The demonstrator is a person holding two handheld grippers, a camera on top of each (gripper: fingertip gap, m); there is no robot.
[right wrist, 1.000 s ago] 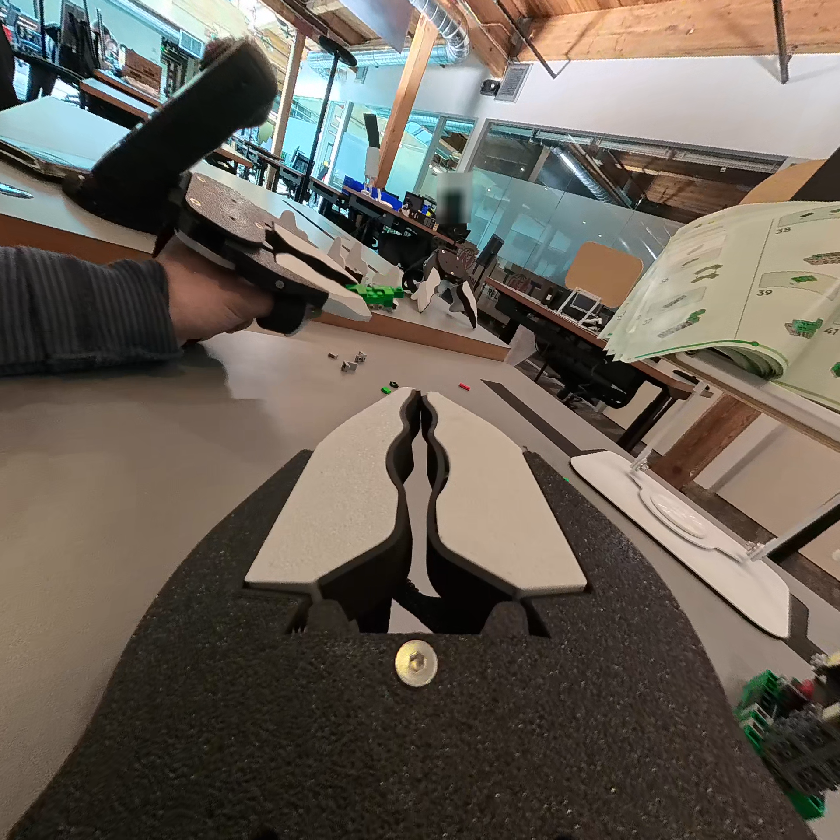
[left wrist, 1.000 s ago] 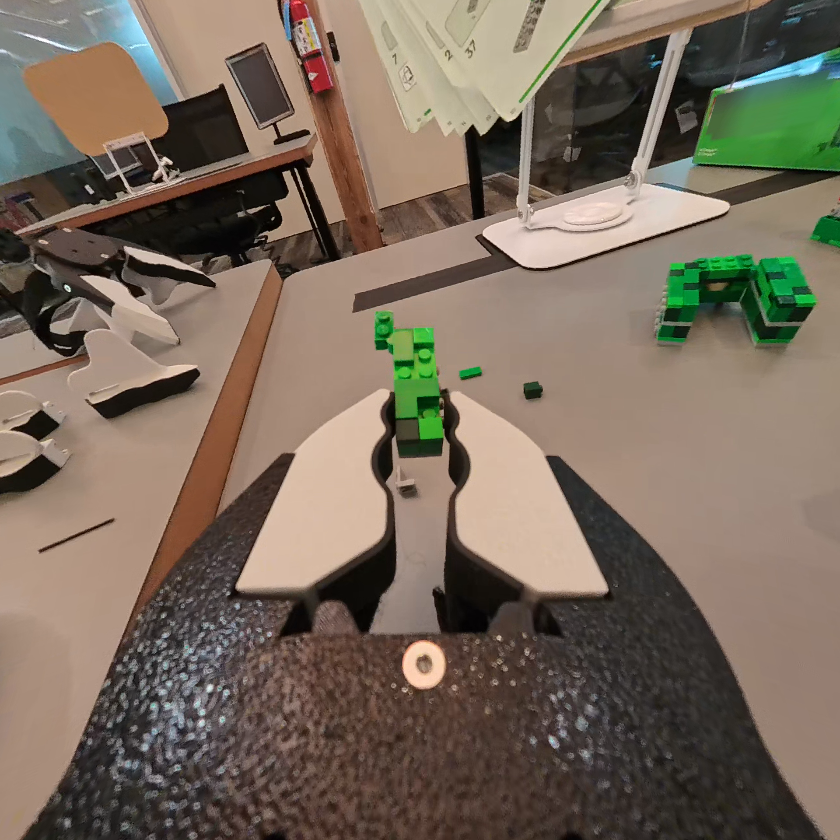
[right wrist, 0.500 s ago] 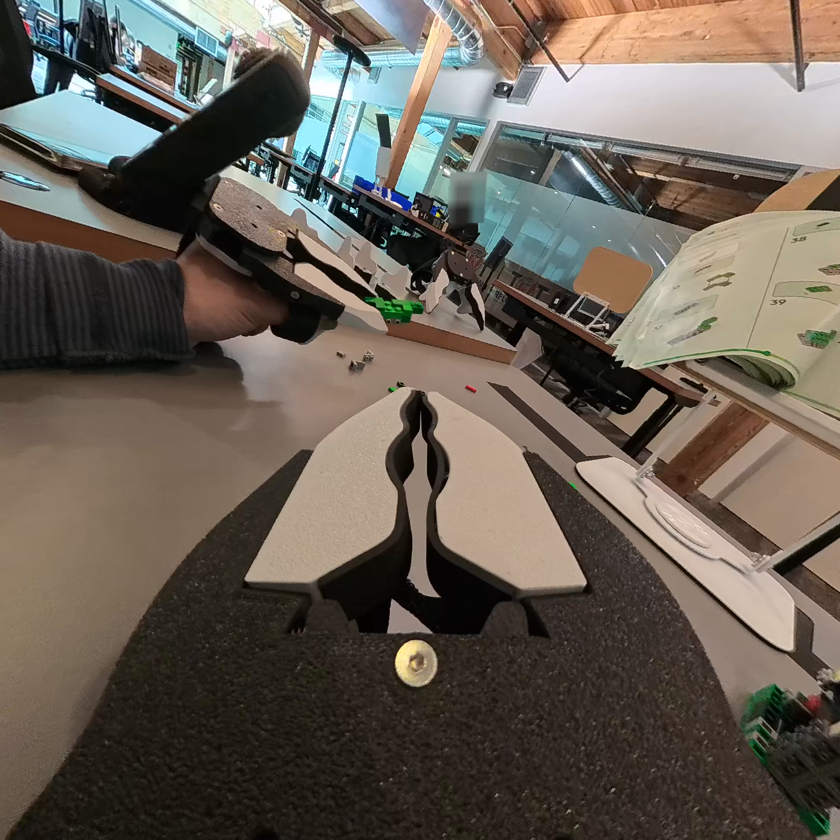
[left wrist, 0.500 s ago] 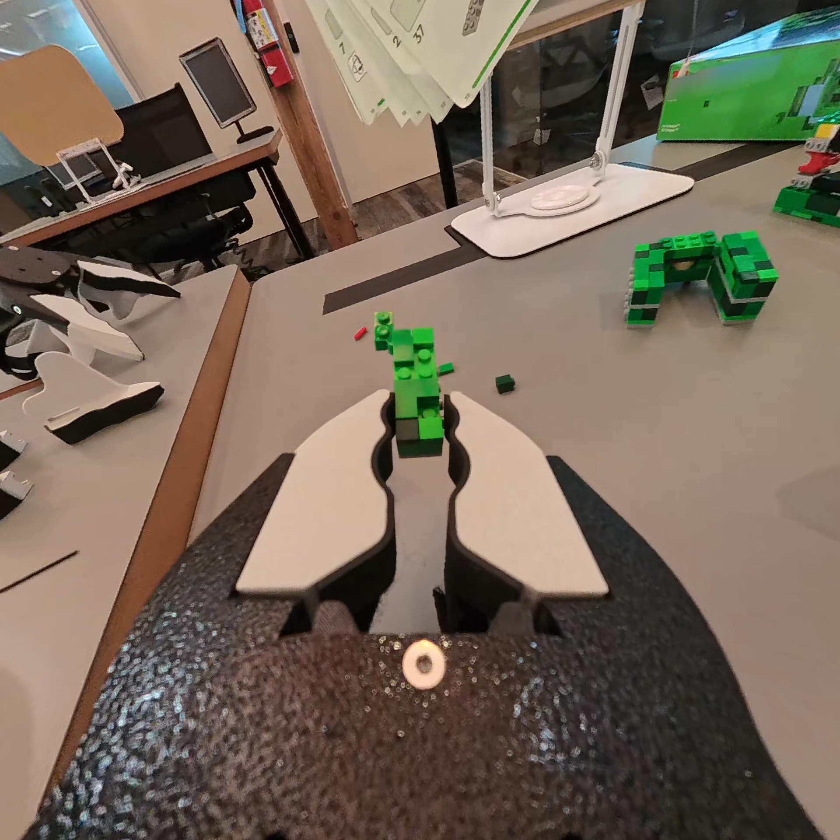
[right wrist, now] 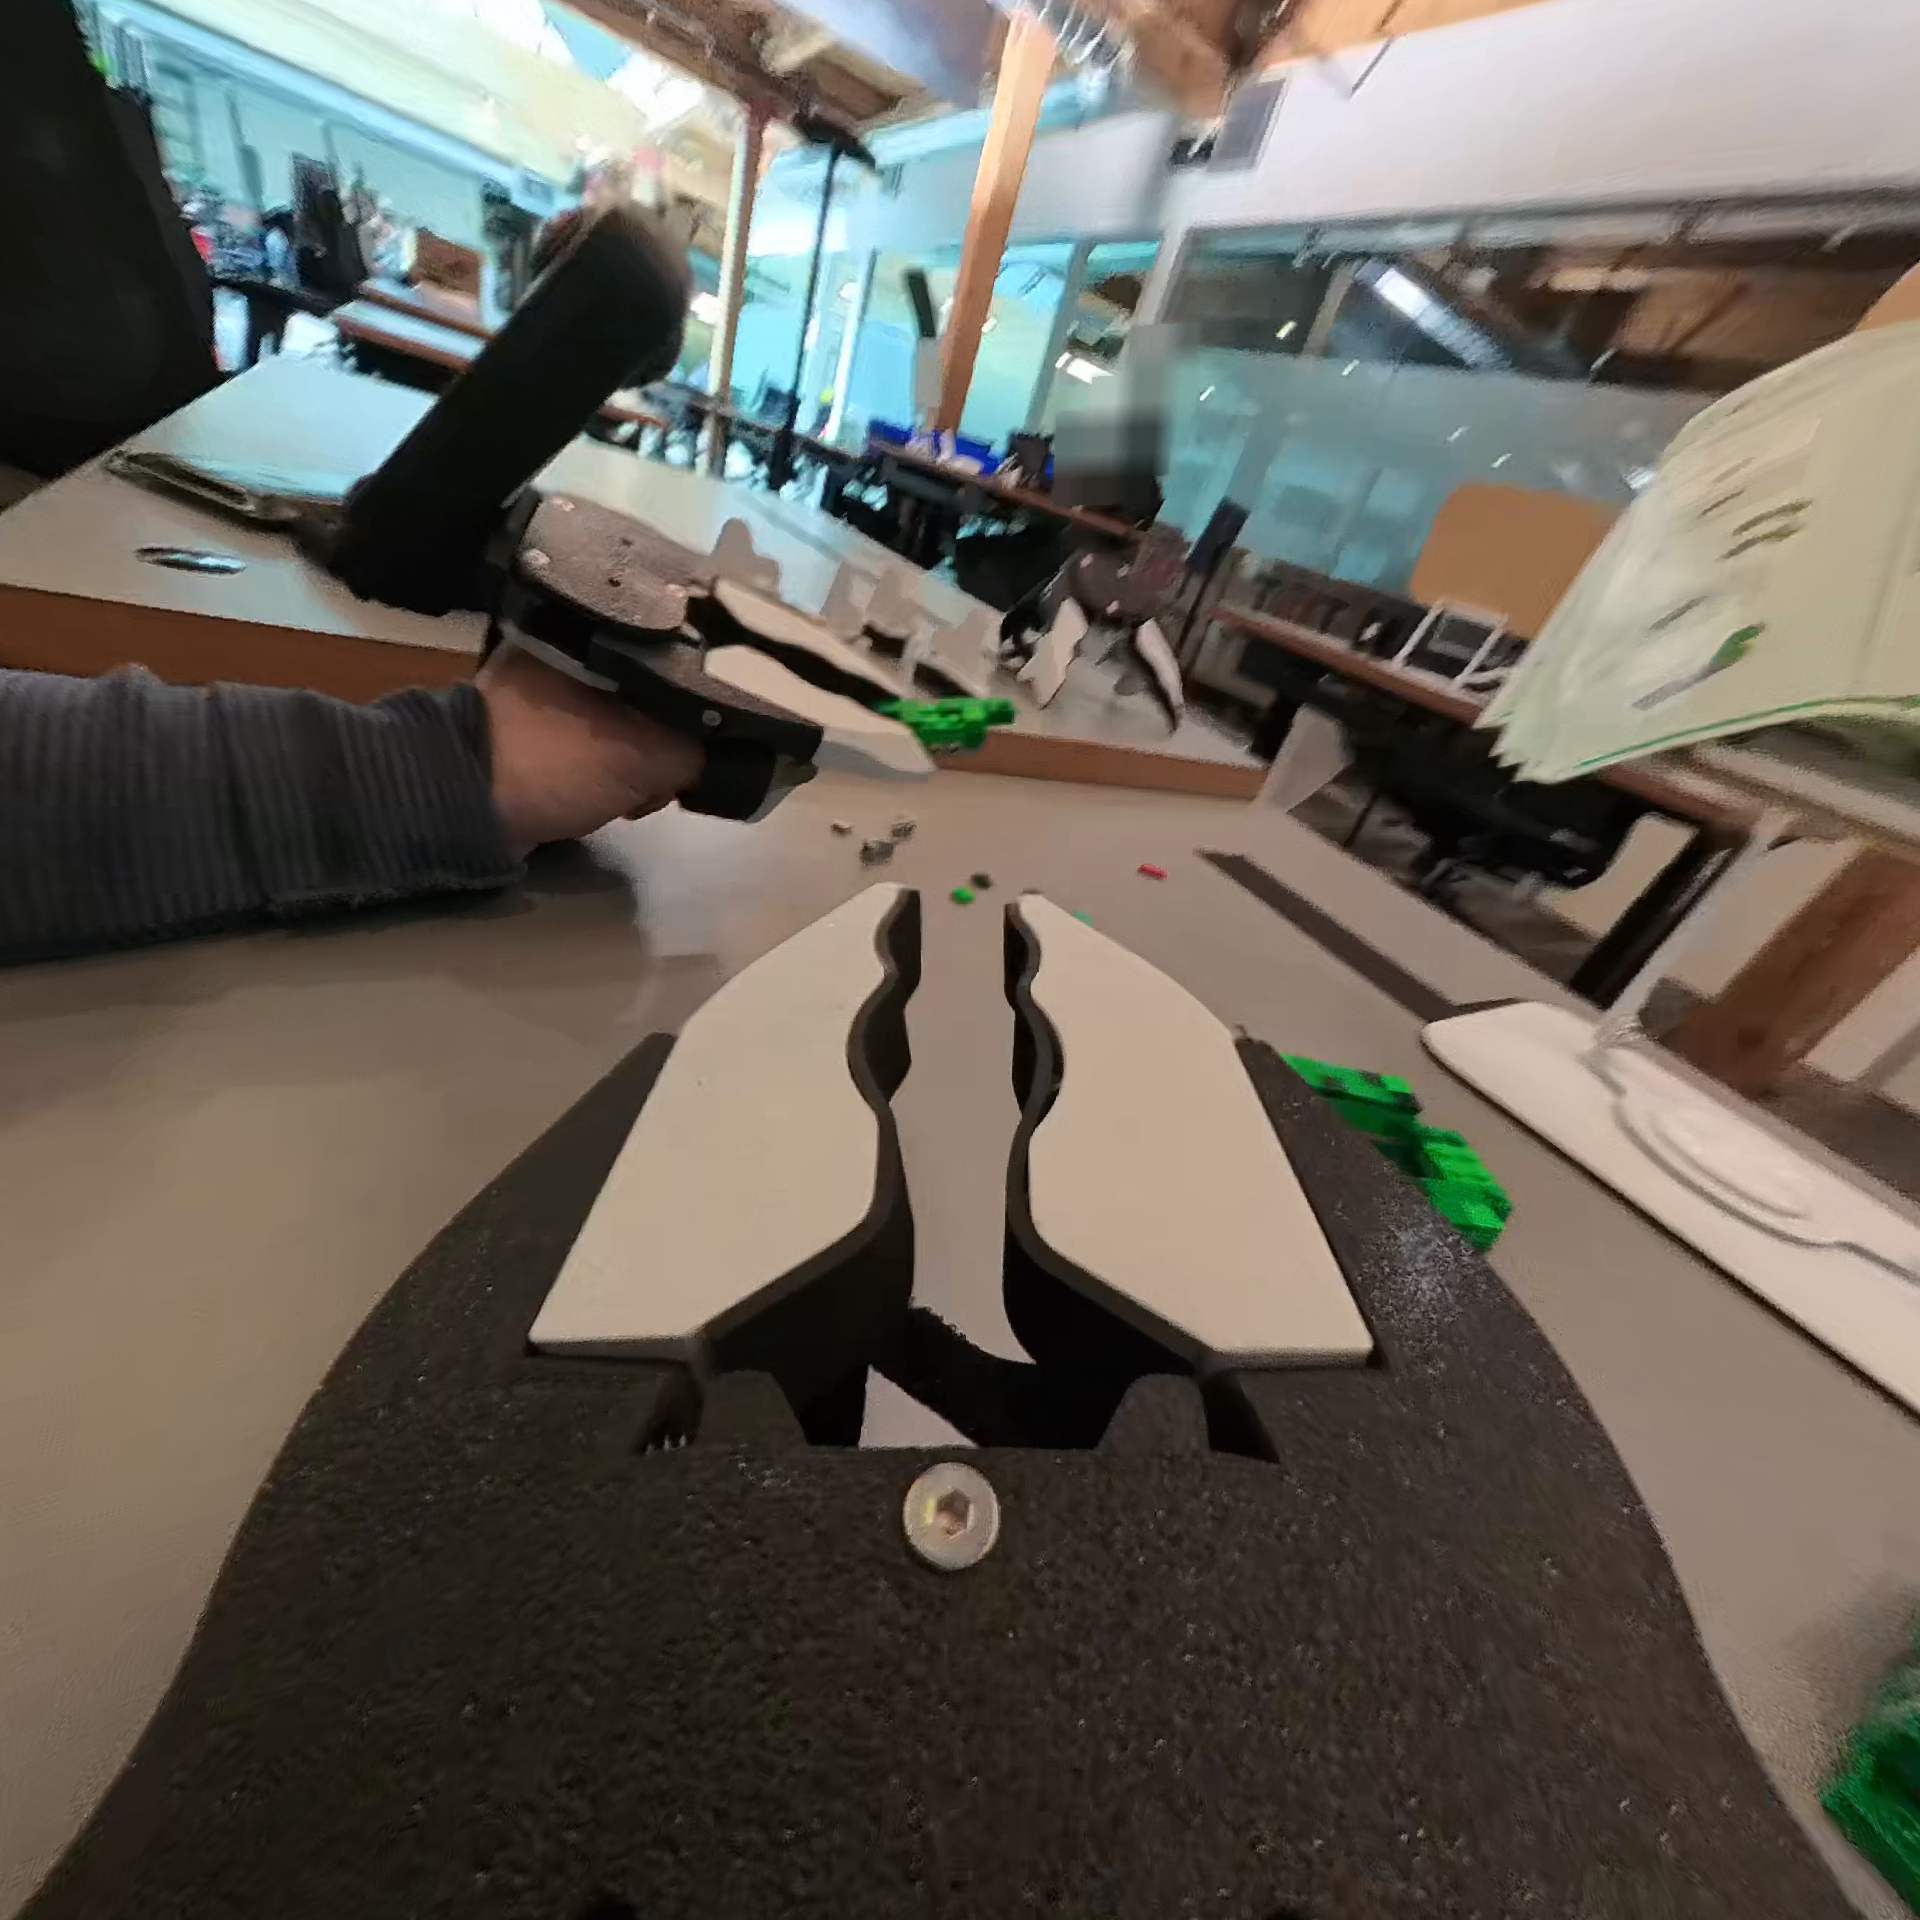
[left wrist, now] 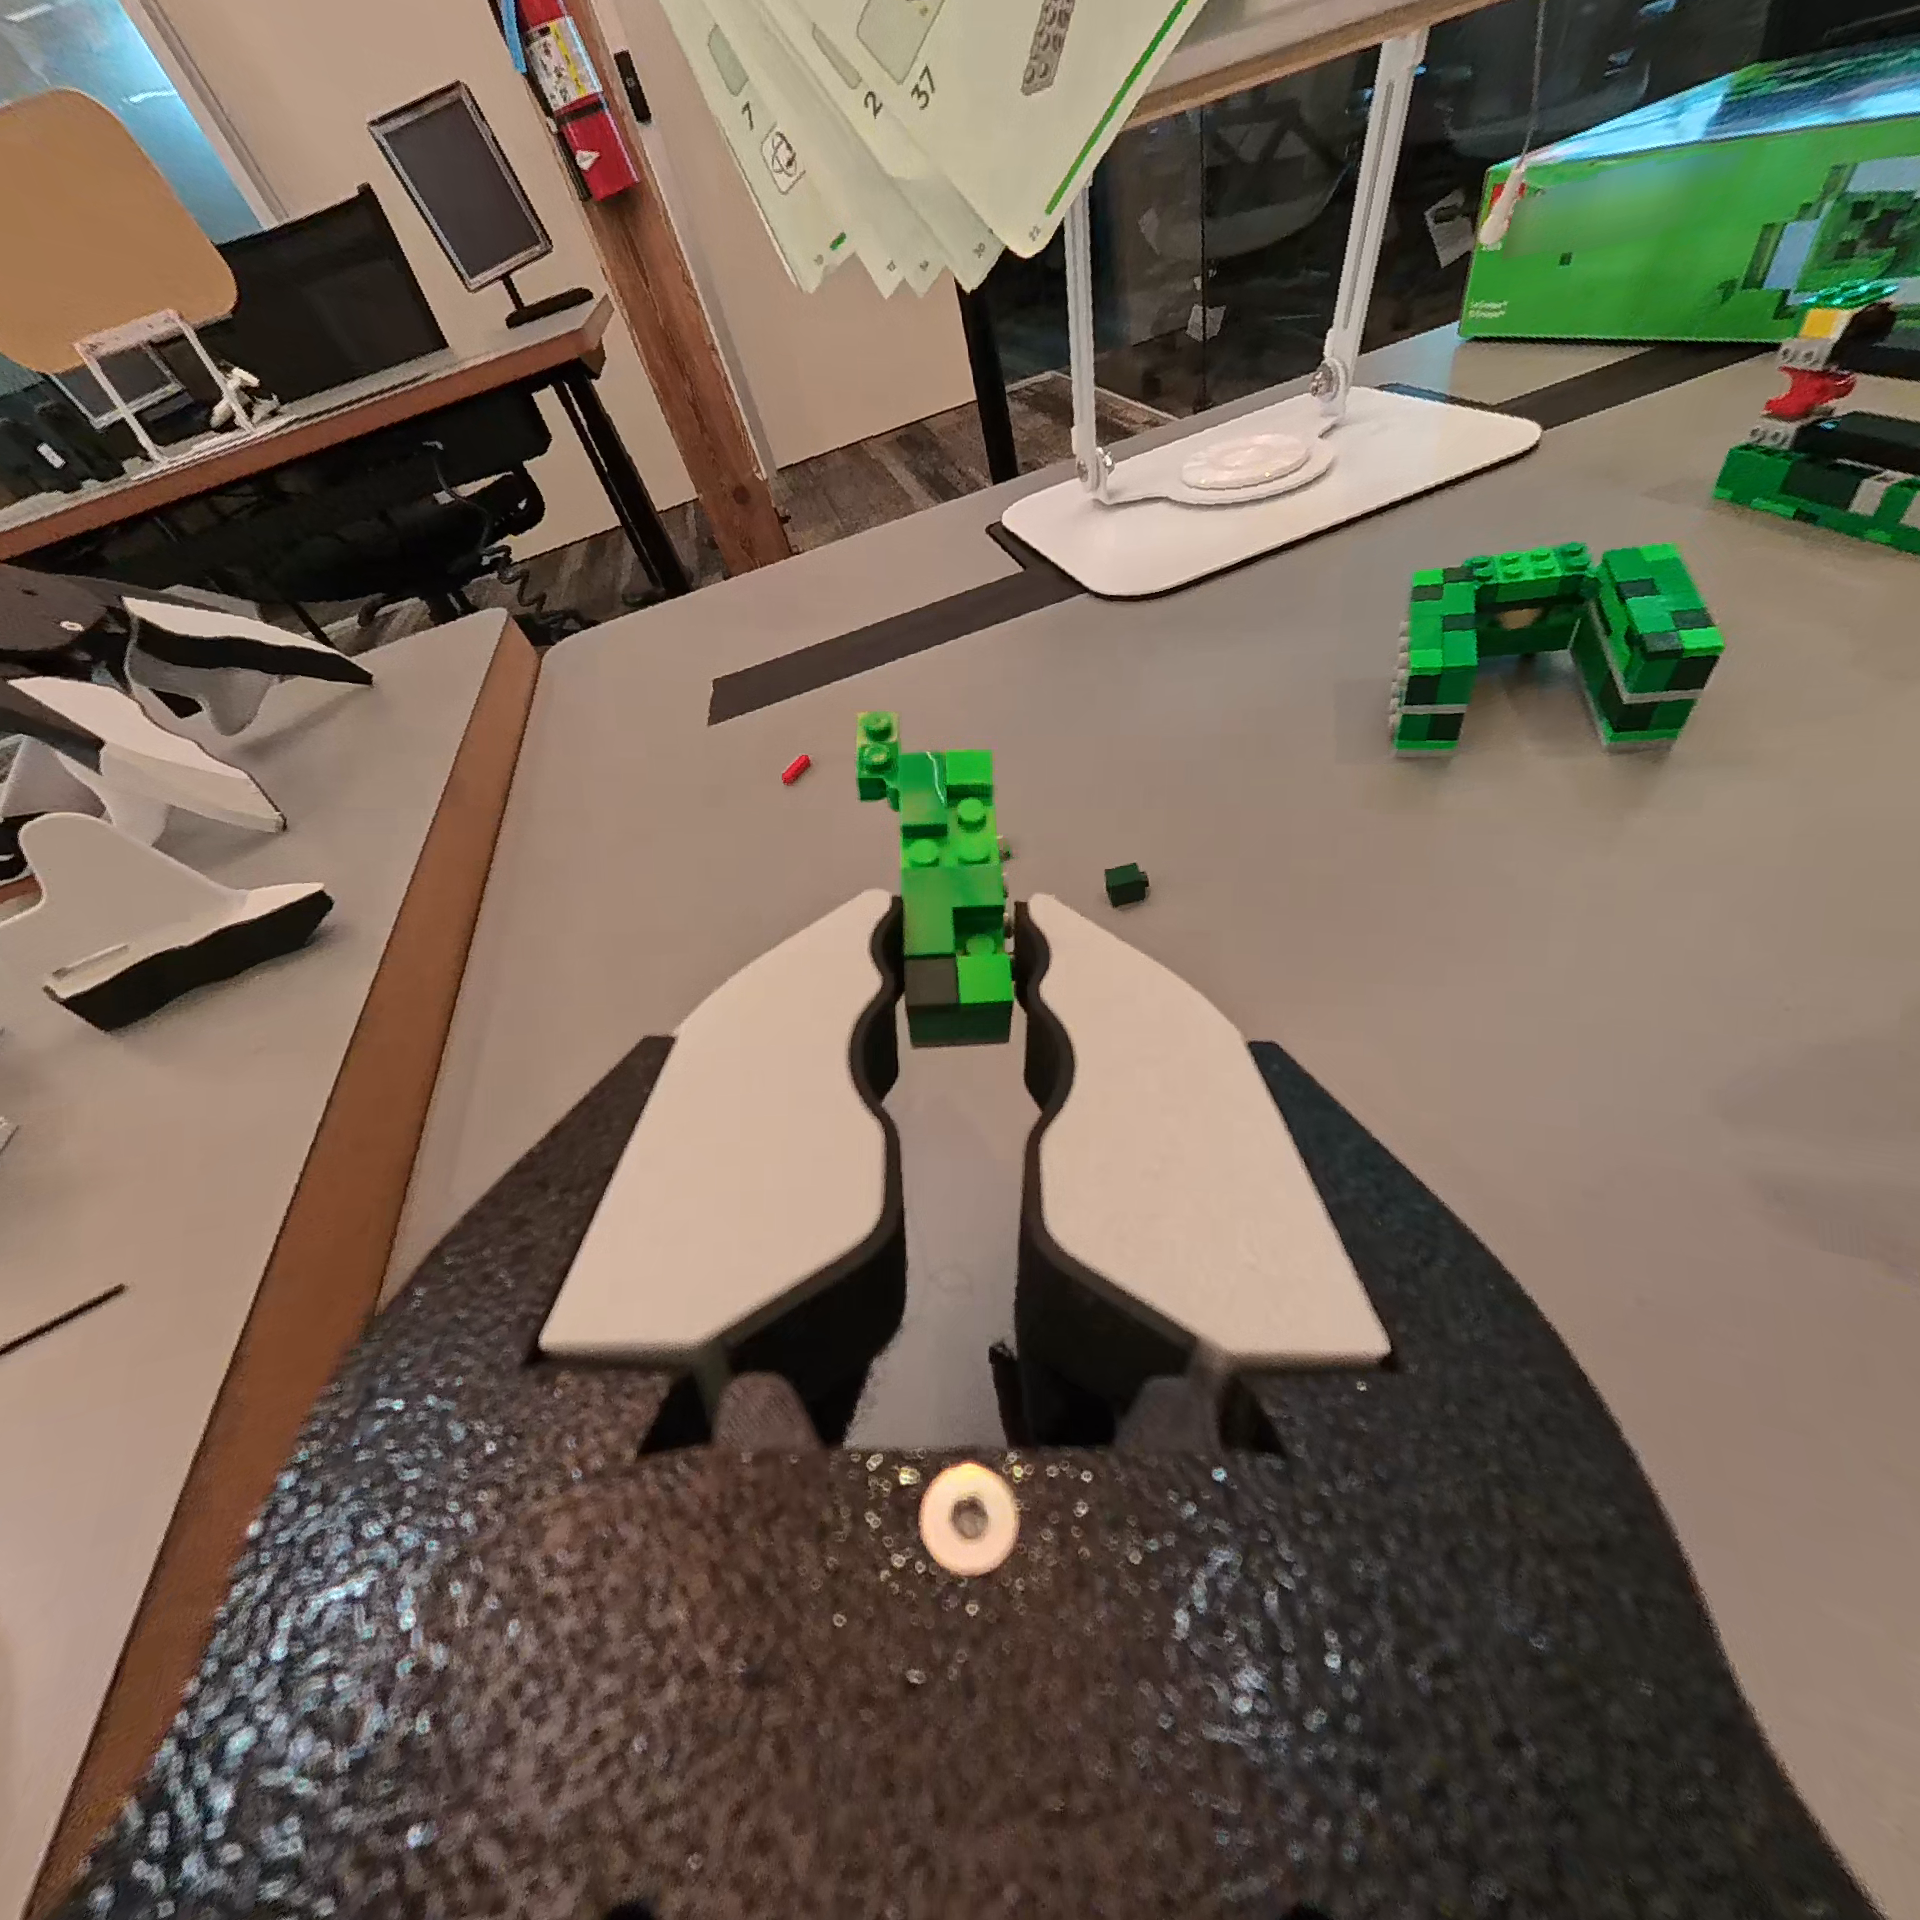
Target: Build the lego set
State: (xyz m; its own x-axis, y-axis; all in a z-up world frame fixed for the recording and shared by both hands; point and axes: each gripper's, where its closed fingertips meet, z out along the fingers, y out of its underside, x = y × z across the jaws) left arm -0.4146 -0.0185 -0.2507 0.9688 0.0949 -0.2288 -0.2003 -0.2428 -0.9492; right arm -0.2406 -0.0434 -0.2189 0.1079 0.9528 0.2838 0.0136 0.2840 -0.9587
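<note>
My left gripper [left wrist: 956,914] is shut on a long green lego assembly [left wrist: 948,862] and holds it above the grey table. It also shows in the right wrist view [right wrist: 935,727], held by a hand, with the green piece [right wrist: 951,719] sticking out. My right gripper [right wrist: 961,909] is low over the table, its jaws a little apart and empty. A green arch-shaped lego build [left wrist: 1548,644] stands on the table at the right; it shows blurred in the right wrist view [right wrist: 1413,1153]. Loose small bricks lie around: a dark green one [left wrist: 1125,883] and a red one [left wrist: 795,769].
A white stand base [left wrist: 1268,488] holds the instruction booklet [left wrist: 935,114] at the back. A green box [left wrist: 1683,239] and another lego build [left wrist: 1829,468] sit far right. Spare gripper fingers [left wrist: 156,935] lie on the adjoining table at left. Small grey bits [right wrist: 878,840] lie ahead. There is about 20 cm between the tips of the two grippers. My right tips are roughly 20 cm from the green arch-shaped lego build [left wrist: 1548,644].
My right gripper's jaws have parted from nearly shut and the view has swung and blurred. My left gripper has kept its hold on the green assembly and shifted slightly.
</note>
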